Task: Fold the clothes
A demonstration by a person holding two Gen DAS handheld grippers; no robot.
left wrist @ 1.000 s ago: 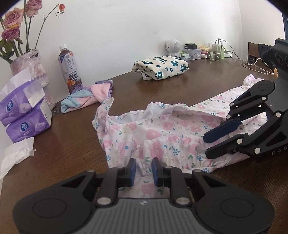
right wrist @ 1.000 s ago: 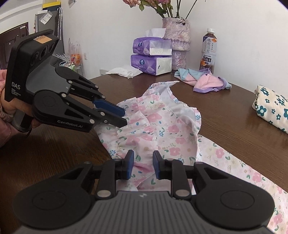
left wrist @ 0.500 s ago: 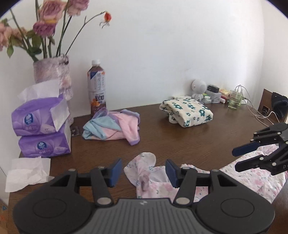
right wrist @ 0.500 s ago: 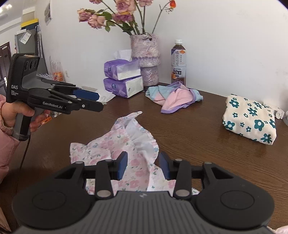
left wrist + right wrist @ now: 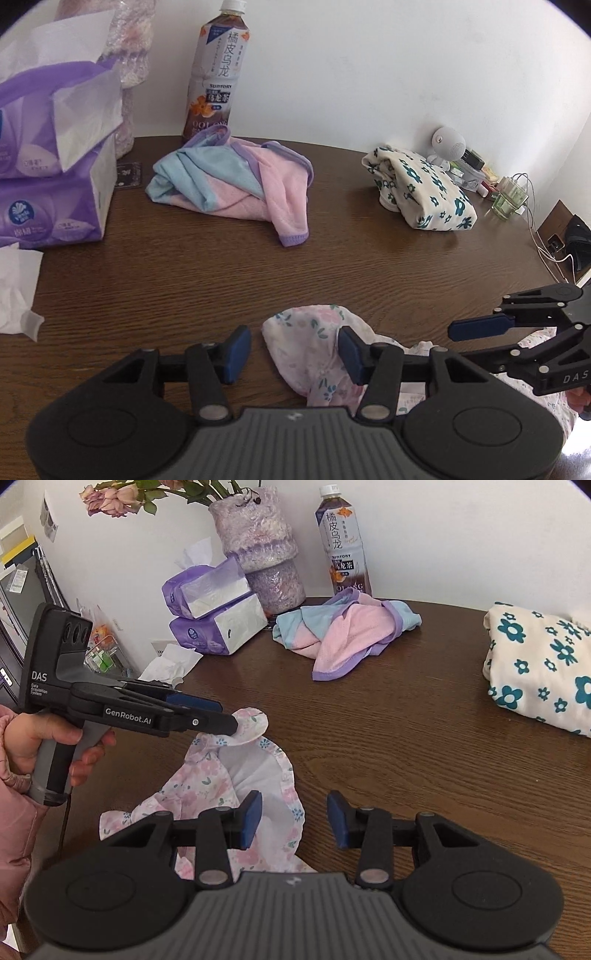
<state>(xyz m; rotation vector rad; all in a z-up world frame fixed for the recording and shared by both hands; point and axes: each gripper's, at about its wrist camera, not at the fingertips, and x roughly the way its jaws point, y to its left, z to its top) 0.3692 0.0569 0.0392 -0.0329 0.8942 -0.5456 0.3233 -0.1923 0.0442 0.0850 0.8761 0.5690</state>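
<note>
At the left of the bench [image 5: 258, 266], beside the tissue packs [image 5: 48, 206] and the tea bottle [image 5: 214, 74], nothing has moved. The change is all at the near edge. A second ago the left tool [image 5: 293, 347] was low over the spread pink floral garment [image 5: 221, 786] with its fingers pinched close on the cloth. Now they stand wide apart and grip nothing I can make out. One rounded corner of the garment pokes up between them and touches the right-hand finger. From the right wrist view that corner sits at the tool's tip, and I cannot tell whether it is resting there or snagged.

The garment itself no longer lies spread along the bench. It is gathered into a narrower heap near the front edge, with its white lining turned up. The pink and blue cloth [image 5: 236, 184] lies unfolded behind it.

The right tool [image 5: 293, 818] has opened too. Its left finger is just beside the frilled hem and its right finger is over bare wood. The folded cream cloth with teal flowers [image 5: 424, 188] sits far right.

My reading is that one fold has been laid and let go, but untidily. The raised corner wants flattening before a fresh grip for the next fold.
</note>
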